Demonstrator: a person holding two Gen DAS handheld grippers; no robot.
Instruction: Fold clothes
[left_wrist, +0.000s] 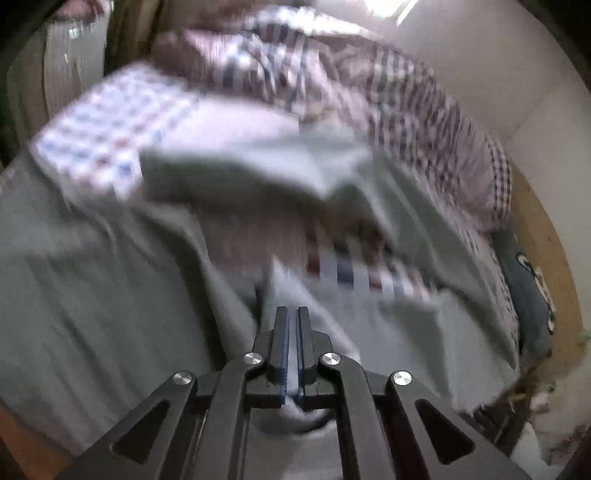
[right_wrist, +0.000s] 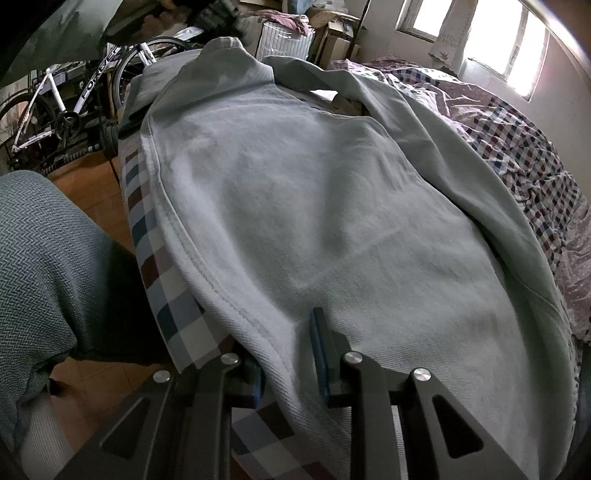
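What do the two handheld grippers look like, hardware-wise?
Both match: the left gripper and the right gripper have matte black angular linkage arms with triangular cutouts, round silver pivot pins, and blue pads lining the inner fingers. No cables or markings show.

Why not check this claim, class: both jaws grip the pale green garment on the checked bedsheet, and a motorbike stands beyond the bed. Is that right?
One detail is wrong: it is a bicycle, not a motorbike, as the right wrist view shows. The rest stands: the left gripper and right gripper both grip the pale green garment on the checked bedsheet.
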